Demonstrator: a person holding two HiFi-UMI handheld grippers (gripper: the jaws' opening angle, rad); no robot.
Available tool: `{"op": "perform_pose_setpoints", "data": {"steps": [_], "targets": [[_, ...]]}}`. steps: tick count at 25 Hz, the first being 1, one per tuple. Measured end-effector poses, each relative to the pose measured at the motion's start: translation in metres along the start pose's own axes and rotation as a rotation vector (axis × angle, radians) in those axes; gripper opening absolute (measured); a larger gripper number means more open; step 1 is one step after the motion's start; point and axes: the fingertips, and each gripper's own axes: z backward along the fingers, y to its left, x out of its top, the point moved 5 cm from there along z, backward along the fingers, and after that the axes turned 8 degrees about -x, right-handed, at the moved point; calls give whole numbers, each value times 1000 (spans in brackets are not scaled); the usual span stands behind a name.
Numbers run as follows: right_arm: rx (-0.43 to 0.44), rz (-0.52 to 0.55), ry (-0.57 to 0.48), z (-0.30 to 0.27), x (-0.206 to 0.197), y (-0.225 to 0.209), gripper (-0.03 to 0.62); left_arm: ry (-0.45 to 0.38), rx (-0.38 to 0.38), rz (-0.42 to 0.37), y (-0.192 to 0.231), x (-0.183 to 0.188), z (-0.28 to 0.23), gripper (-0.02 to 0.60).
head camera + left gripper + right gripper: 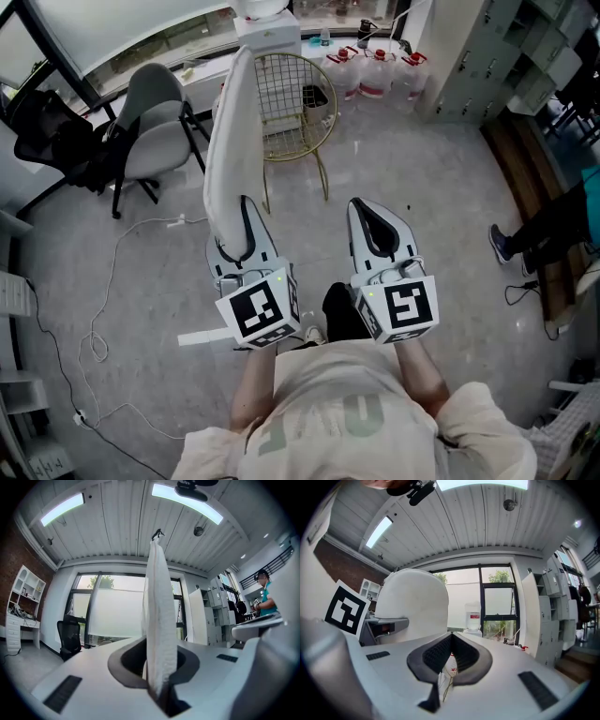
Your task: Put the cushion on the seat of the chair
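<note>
Before one wire chair [285, 97], left jaws clamp one cushion [229, 141]; right jaws clenched empty.

The right gripper [451, 637] points level, its ribbed black pads meeting at the tips with nothing gripped. Left of it a white rounded cushion [415, 602] stands upright, beside a black-and-white square marker [345, 607]. A far white water dispenser [473, 620] fronts the window [497, 604].

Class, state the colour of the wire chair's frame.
The wire chair is gold; head view shows it best.
</note>
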Motion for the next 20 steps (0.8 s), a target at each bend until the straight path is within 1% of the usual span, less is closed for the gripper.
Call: {"op": "perform_pose_setpoints", "data": {"steps": [2,5,7,9,12,15,17,20], "targets": [[-15,-4,7,-4,-5,-7,17,-4,-9,-5,-1,-1,-7,52],[-36,-39,-4,-15,-13,-26,17,-29,-16,-20,-3,-3,-23,54],[-30,-74,-16,-29,-25,-36,17,-54,-14,-24,-3,-6,-38,52],[-3,-101,-25,-52,-37,-40,17,-79,-10,-26,-2,-8,-61,54],[22,-96,-39,-94,-50,-47,16,-120,-29,-32,-3,-8,-111,52],[63,-139,-14,-151,-67,-62,16,-126,-58,-40,-5,-17,-170,54],[87,-146,-7,-189,-72,-78,17,-127,-48,-40,-7,-24,-209,54],[98,-107,-3,-246,-67,-110,17,-142,-24,-47,-16,-27,-271,52]]}}
